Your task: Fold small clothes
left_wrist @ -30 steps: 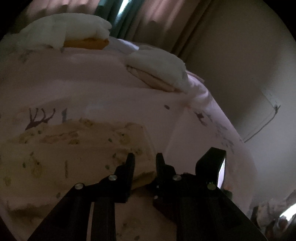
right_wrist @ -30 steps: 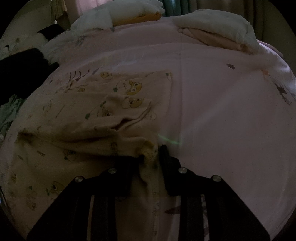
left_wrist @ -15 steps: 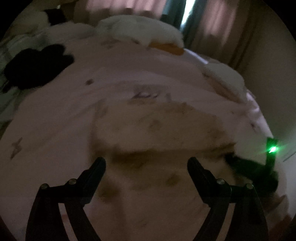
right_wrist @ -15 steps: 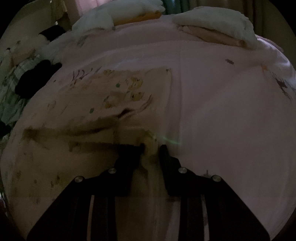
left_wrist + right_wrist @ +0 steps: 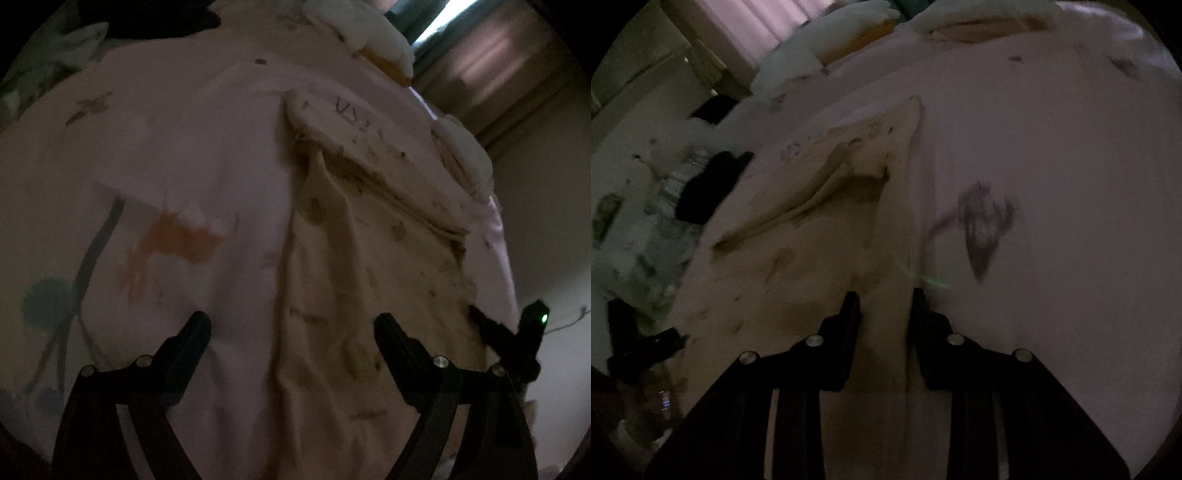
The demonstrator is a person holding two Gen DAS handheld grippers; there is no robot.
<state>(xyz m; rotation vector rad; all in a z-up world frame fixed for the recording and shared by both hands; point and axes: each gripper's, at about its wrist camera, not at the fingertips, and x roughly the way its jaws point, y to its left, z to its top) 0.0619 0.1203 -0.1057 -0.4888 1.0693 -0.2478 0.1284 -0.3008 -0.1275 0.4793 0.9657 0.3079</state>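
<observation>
Pink printed bedspread (image 5: 184,166), white pillows (image 5: 373,29), curtains (image 5: 480,70)

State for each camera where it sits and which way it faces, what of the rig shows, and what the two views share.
Left wrist: sits on the left hand-held gripper, looking down along its wide-open fingers at the cream printed garment on the pink bedsheet; the other gripper shows at the right edge.
Right wrist: sits on the right hand-held gripper, looking down along fingers closed on the garment's edge, pillows beyond.
Shared: garment, bedsheet, pillows, curtains.
</observation>
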